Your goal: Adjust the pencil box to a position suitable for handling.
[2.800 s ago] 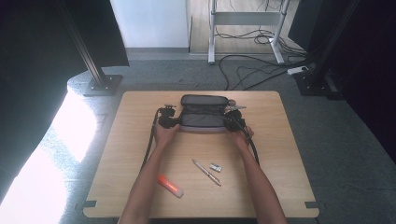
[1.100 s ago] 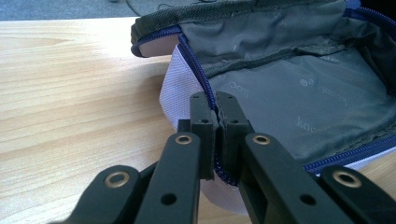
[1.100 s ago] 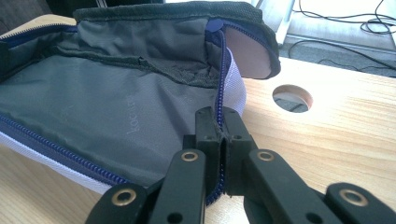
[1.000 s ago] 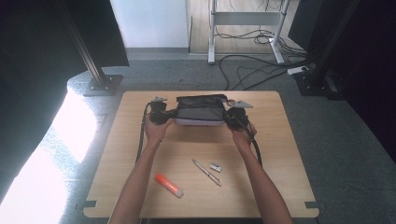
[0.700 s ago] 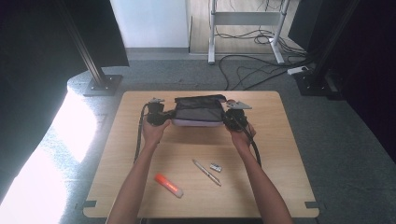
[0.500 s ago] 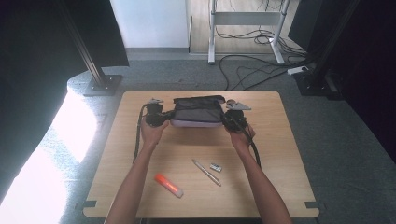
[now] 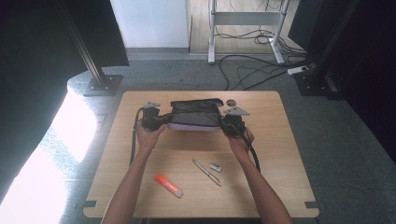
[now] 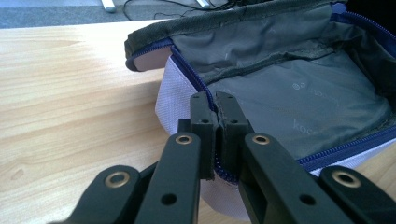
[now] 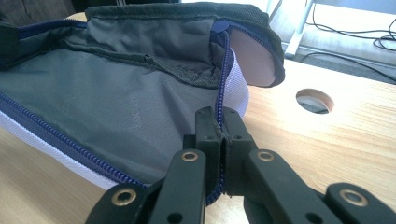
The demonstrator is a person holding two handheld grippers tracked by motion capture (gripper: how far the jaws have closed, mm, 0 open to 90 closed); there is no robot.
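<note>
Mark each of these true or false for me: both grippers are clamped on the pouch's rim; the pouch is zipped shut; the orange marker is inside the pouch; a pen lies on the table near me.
1. Both the left gripper and right gripper are clamped on the pouch rim. True.
2. The pouch is zipped shut. False: it is open, grey lining showing.
3. The orange marker is inside the pouch. False: it lies on the table.
4. A pen lies on the table's near half. True.

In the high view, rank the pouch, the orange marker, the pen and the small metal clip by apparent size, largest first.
1. Pouch, by far the largest.
2. Pen and orange marker: similar length, marker thicker; too close to rank.
3. Small metal clip, smallest.
</note>
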